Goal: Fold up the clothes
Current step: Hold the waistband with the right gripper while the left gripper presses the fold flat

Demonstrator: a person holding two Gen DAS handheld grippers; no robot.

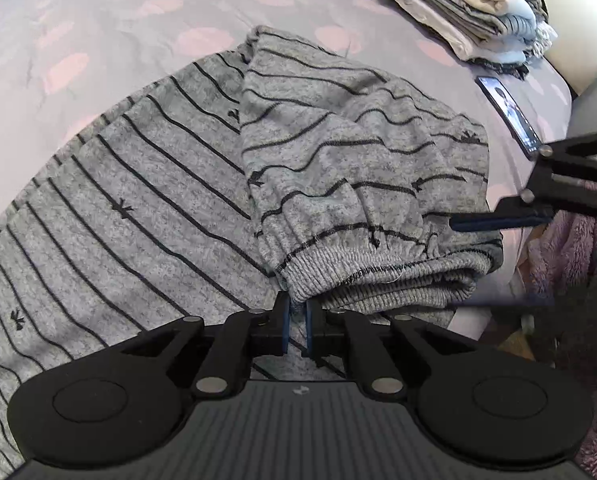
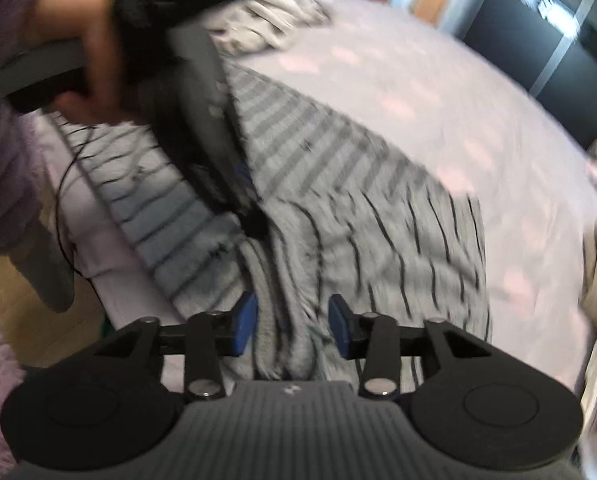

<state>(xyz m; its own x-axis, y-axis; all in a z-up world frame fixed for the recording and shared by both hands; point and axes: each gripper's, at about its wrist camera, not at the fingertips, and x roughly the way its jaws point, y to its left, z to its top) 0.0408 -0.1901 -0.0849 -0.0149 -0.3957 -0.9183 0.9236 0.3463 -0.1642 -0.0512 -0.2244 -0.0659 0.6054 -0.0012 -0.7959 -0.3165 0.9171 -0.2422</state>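
A grey sweater [image 1: 146, 184] with thin black stripes lies spread on the lilac bedsheet [image 1: 98, 20]. One sleeve [image 1: 338, 168] is folded across its body, with the ribbed cuff [image 1: 362, 272] toward me. My left gripper [image 1: 297, 316] is shut on the cuff's left corner. At the right, my right gripper's finger [image 1: 494, 222] reaches in over the sweater's edge. The right wrist view is blurred. There my right gripper [image 2: 292, 324] stands open above bunched ribbed fabric [image 2: 282, 320], and its blue pads are apart. A hand [image 2: 82, 52] holds the left gripper [image 2: 254, 220] on the sweater.
A stack of folded clothes [image 1: 470, 12] sits at the far right of the bed, and a lit phone [image 1: 514, 116] lies near the bed's edge. A fluffy purple garment [image 1: 570, 248] is at the right, beyond the edge. Crumpled laundry [image 2: 266, 20] lies at the bed's far end. A thin black cable [image 2: 62, 208] hangs by the bedside.
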